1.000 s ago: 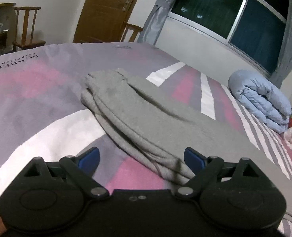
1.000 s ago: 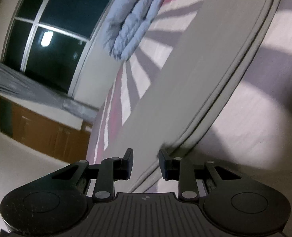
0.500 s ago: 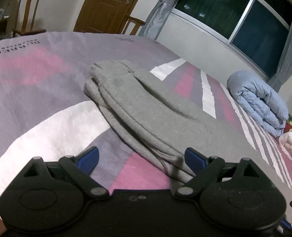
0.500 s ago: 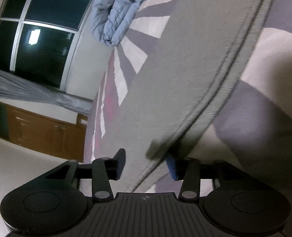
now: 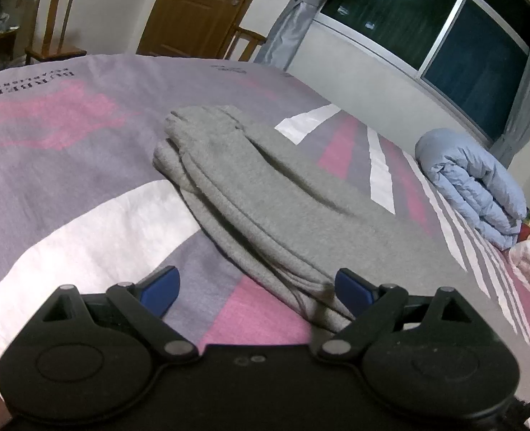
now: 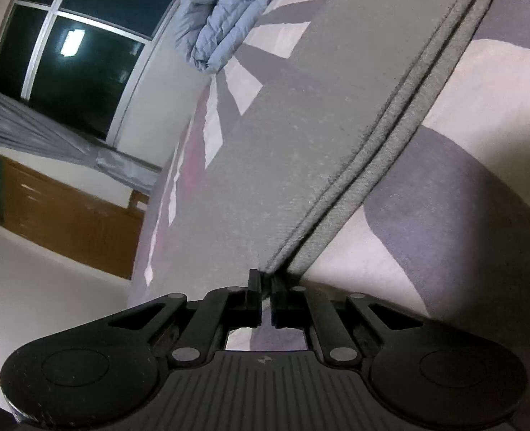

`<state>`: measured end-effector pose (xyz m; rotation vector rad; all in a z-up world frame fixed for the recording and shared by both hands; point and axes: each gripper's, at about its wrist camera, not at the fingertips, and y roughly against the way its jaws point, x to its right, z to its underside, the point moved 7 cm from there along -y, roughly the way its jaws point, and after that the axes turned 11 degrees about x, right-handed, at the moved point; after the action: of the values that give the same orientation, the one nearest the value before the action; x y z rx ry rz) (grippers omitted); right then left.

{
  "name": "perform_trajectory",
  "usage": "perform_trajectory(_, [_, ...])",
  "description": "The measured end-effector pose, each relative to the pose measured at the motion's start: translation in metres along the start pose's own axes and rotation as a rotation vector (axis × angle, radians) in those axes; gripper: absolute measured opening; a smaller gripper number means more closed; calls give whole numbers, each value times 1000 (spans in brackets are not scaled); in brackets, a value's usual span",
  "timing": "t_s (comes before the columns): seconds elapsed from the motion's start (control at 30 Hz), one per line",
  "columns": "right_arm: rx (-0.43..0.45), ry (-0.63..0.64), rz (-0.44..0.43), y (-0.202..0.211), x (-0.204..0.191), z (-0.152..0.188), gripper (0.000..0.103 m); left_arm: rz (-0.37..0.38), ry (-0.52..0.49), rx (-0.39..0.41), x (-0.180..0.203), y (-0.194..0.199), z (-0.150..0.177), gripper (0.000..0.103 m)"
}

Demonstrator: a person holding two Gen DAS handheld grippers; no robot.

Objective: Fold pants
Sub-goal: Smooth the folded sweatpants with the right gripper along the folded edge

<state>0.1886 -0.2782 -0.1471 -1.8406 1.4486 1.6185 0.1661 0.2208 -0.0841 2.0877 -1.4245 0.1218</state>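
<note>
Grey pants (image 5: 265, 194) are lying lengthwise on the bed (image 5: 67, 165), legs stacked. The right gripper (image 6: 264, 287) has just been closing and is clamped on the pants' near edge; the pinched cloth is hidden between the jaws. The left gripper (image 5: 256, 287) is held wide apart, the pants' edge lying between its jaws, untouched. A blue quilt (image 5: 473, 183) beyond the pants is partly cut off.

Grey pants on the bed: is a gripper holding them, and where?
Yes. The right gripper has just closed on the grey pants, pinching their layered side edge. The left gripper is open over that edge, holding nothing.
</note>
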Motion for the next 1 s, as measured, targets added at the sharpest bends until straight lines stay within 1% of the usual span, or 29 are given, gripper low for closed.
perform_trajectory(0.03, [-9, -19, -12, 2, -1, -3, 5, -2, -3, 1, 1, 0, 0, 87])
perform_trajectory(0.07, [-8, -31, -19, 7, -2, -7, 9, -3, -2, 3, 1, 1, 0, 87])
perform_trajectory(0.1, [7, -22, -17, 15, -2, -14, 19, -5, 0, 7, 2, 1, 0, 87])
perform_trajectory(0.13, [29, 4, -15, 24, -3, -21, 37, -4, 2, 16, 3, 3, -1, 87])
perform_trajectory(0.17, [63, 36, -9, 36, -1, -32, 43, 7, -2, 25, 7, 4, -1, 87])
perform_trajectory(0.2, [105, 56, 0, 48, 1, -44, 46, 17, -14, 32, 12, 6, -1, 87])
perform_trajectory(0.23, [150, 61, 10, 63, 7, -59, 46, 19, -32, 36, 17, 6, -1, 87])
perform_trajectory(0.3, [255, 19, 50, 90, 29, -95, 46, 24, -71, 32, 29, 4, 2, 88])
perform_trajectory(0.37, [348, -8, 122, 111, 53, -126, 46, 27, -93, 21, 39, 0, 5, 89])
perform_trajectory(0.43, [399, -79, 163, 128, 83, -156, 46, 27, -109, 16, 46, -3, 7, 89])
perform_trajectory(0.5, [435, -107, 212, 137, 106, -177, 46, 25, -112, 20, 52, -5, 8, 89])
perform_trajectory(0.57, [426, -171, 210, 137, 128, -191, 46, 25, -113, 17, 57, -7, 10, 89])
perform_trajectory(0.63, [426, -191, 196, 134, 138, -200, 45, 18, -123, 8, 61, -11, 13, 89])
perform_trajectory(0.7, [437, -174, 194, 130, 139, -206, 45, 15, -145, 3, 67, -13, 15, 89])
perform_trajectory(0.83, [433, -131, 174, 112, 130, -215, 46, 5, -200, -1, 77, -15, 19, 89])
perform_trajectory(0.93, [419, -80, 155, 102, 124, -213, 46, -3, -226, -4, 81, -16, 22, 90])
perform_trajectory(1.0, [406, -26, 167, 97, 121, -212, 45, -8, -230, -9, 81, -17, 23, 90])
